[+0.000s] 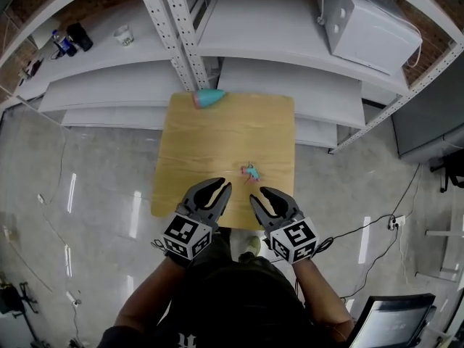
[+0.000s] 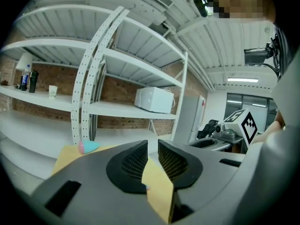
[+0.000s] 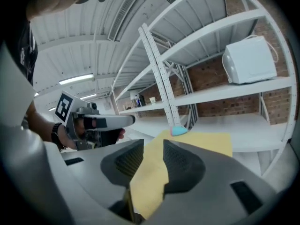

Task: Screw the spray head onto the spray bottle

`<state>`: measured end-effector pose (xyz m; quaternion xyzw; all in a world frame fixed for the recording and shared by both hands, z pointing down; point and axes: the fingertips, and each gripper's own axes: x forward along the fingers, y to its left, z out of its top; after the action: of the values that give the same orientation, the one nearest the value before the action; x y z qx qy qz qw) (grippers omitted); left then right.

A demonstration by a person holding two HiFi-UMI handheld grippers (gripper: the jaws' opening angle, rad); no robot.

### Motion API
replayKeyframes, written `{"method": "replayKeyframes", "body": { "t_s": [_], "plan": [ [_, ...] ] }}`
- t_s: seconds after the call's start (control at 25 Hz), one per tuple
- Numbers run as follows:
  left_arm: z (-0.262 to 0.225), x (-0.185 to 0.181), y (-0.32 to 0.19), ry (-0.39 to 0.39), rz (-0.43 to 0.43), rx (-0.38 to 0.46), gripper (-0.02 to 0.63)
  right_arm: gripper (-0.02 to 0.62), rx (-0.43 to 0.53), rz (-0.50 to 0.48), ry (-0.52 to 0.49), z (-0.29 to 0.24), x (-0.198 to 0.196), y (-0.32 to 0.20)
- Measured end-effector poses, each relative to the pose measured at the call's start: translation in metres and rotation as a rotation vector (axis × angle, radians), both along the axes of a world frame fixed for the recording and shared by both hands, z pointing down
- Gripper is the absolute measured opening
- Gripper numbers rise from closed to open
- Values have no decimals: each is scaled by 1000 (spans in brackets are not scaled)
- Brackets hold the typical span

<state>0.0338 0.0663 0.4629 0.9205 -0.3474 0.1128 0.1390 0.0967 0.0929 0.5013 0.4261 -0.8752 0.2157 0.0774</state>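
Note:
A teal spray bottle [image 1: 209, 98] with a pink end lies on its side at the far edge of the small wooden table [image 1: 217, 136]. The bottle [image 2: 88, 147] also shows in the left gripper view, and the bottle [image 3: 178, 131] shows past the jaws in the right gripper view. The small pink-and-teal spray head [image 1: 251, 172] lies near the table's front right. My left gripper [image 1: 220, 186] hovers over the front edge, its jaws a narrow gap apart and empty. My right gripper [image 1: 259, 194] sits beside it, just short of the spray head, open wider with nothing between its pads.
White metal shelving [image 1: 290, 20] with perforated uprights [image 1: 170, 27] stands right behind the table. A white boxy appliance [image 1: 370, 24] sits on the right shelf, a cup [image 1: 125, 35] and dark bottles [image 1: 69, 40] on the left. Cables [image 1: 377, 227] trail on the glossy floor.

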Motion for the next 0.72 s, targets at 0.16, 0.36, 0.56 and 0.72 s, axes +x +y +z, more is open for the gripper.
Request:
{"method": "replayKeyframes", "body": {
  "t_s": [0.16,0.36,0.56,0.72],
  "plan": [
    [36,-16,-61,-67,46,-31,70,117,-119,50,72,60,1,-40],
    [82,-38,-159,-194,138,-40,132,130,-270,84,170,136,-6,-77],
    [140,-61,-250,-397,208,-43,194,141,-390,161,257,183,3,-94],
    [182,-73,-311,-578,222,-56,264,152,-433,136,284,205,0,-104]
  ]
}}
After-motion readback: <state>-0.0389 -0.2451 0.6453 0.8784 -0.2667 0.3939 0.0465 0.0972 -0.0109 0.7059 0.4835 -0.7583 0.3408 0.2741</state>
